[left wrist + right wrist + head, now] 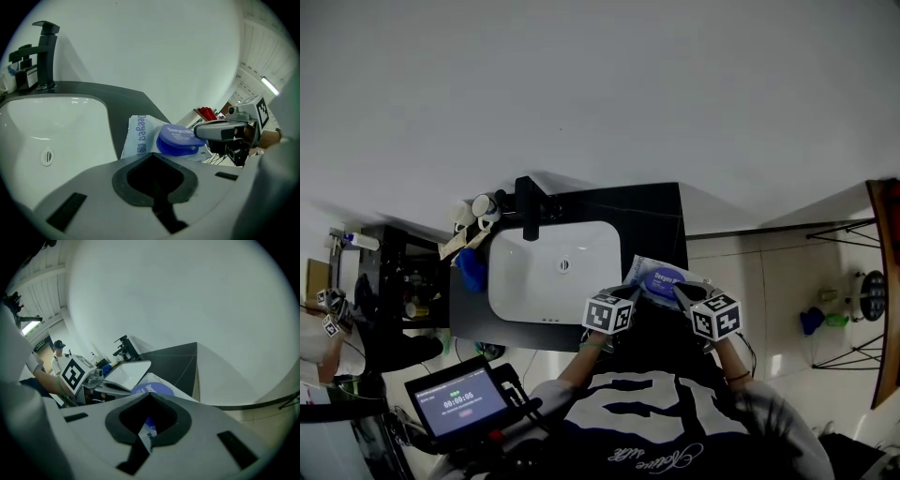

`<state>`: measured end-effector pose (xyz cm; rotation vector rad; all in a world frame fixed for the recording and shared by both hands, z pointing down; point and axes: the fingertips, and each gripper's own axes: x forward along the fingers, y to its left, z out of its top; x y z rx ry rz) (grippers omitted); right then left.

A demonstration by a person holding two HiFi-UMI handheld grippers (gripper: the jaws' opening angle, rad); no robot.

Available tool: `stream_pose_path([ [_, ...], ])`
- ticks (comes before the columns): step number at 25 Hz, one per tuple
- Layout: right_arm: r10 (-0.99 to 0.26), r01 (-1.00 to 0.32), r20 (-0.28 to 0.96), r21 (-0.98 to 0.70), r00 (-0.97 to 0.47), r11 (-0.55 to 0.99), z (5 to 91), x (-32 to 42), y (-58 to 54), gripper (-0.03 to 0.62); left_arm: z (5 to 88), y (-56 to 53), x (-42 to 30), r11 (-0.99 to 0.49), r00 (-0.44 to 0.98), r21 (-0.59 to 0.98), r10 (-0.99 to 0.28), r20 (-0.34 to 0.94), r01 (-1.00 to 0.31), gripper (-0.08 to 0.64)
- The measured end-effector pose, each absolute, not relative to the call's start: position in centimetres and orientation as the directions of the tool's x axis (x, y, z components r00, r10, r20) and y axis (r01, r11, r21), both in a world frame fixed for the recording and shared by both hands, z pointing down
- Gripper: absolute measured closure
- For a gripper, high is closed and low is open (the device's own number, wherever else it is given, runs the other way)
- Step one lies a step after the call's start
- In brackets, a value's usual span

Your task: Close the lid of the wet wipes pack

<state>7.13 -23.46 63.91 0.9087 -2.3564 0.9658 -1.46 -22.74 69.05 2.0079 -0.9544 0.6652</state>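
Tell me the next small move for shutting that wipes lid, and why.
Probably bring the left gripper down with its shut tips on the blue lid and press until it seats. The lid looks slightly raised, not flush with the pack. The right gripper is clamped on the pack's edge beside the lid and can steady it, and the left gripper holds nothing.

The left gripper (153, 160) fills the foreground with its jaws closed together and nothing between them. Just beyond lies the wet wipes pack (138, 136) on the dark countertop (126, 101), beside the white sink basin (61, 126) and black faucet (45, 54). The tip of the right gripper (206, 131) touches the right edge of the blue lid (177, 137).
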Motion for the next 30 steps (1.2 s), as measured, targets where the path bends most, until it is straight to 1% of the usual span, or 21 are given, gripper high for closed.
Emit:
stream_pose_path([
  [3,-0.358,-0.711,0.666,-0.382,-0.655,0.59,65.0,6.1,-22.9,0.594,69.0,-22.8,-1.3,-0.397,0.574,0.432,-0.39,0.719,-0.81,0.56],
  [6,-0.338,-0.723,0.734,-0.292,-0.589,0.626,66.2,5.9,-22.6,0.594,69.2,-22.8,-1.1,-0.397,0.577,0.434,-0.39,0.718,-0.809,0.56],
  [10,-0.345,-0.735,0.769,-0.228,-0.538,0.639,66.7,5.8,-22.5,0.594,69.2,-22.8,-1.1,-0.397,0.58,0.438,-0.392,0.714,-0.807,0.56],
  [14,-0.345,-0.758,0.79,-0.217,-0.507,0.615,66.7,5.9,-22.6,0.594,69.1,-22.8,-1.0,-0.401,0.58,0.434,-0.395,0.712,-0.806,0.56],
  [17,-0.374,-0.769,0.768,-0.231,-0.52,0.596,66.6,6.2,-22.5,0.594,69.0,-22.5,-1.0,-0.384,0.586,0.452,-0.398,0.706,-0.805,0.56],
  [20,-0.448,-0.792,0.726,-0.219,-0.522,0.569,66.3,6.7,-22.4,0.594,68.2,-22.1,-0.7,-0.326,0.626,0.535,-0.4,0.669,-0.78,0.56],
  [22,-0.483,-0.804,0.686,-0.264,-0.545,0.532,65.9,6.8,-22.2,0.594,67.3,-21.9,-0.1,-0.315,0.664,0.586,-0.413,0.624,-0.746,0.56],
  [26,-0.558,-0.819,0.6,-0.406,-0.574,0.406,64.7,7.3,-21.8,0.594,64.3,-22.4,0.8,-0.405,0.709,0.583,-0.454,0.54,-0.704,0.56],
  [30,-0.629,-0.843,0.566,-0.418,-0.533,0.338,63.4,7.7,-21.1,0.594,60.6,-22.9,1.1,-0.472,0.751,0.59,-0.495,0.437,-0.655,0.56],
])
